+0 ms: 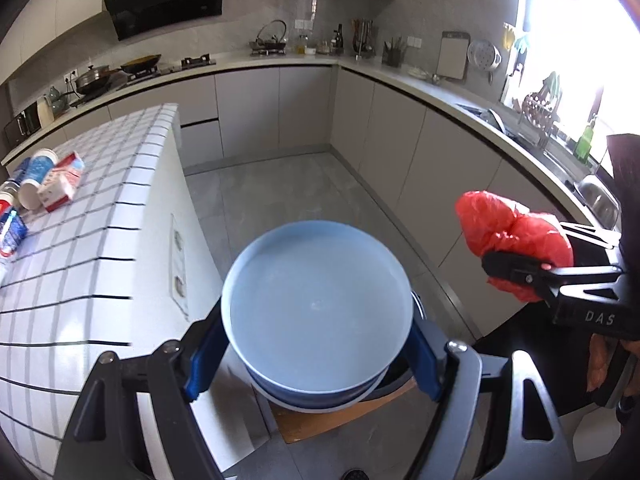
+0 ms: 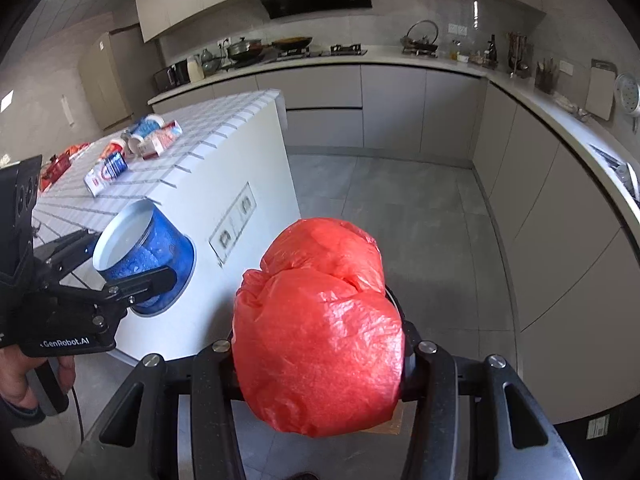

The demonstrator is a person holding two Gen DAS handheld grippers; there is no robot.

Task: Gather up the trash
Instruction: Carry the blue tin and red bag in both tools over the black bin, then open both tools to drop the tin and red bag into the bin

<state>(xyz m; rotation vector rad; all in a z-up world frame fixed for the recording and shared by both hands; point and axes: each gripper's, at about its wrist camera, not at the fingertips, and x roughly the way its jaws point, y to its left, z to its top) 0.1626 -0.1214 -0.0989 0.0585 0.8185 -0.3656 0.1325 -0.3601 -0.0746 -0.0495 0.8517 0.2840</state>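
Left gripper [image 1: 316, 344] clamps blue cup [image 1: 318, 312]; right gripper [image 2: 320, 356] clamps red bag [image 2: 320, 344], beside cup.

Left gripper [image 1: 316, 356] held forward and tilted down, jaws spread wide and pressed against both sides of a blue tub [image 1: 318, 312], blue pads [image 1: 202, 364] on the walls. Right gripper [image 2: 320, 356] level beside it on the right, well apart, jaws clamped on a crumpled red plastic bag [image 2: 320, 340]. Left hand [image 2: 24, 376] wrapped around its handle.
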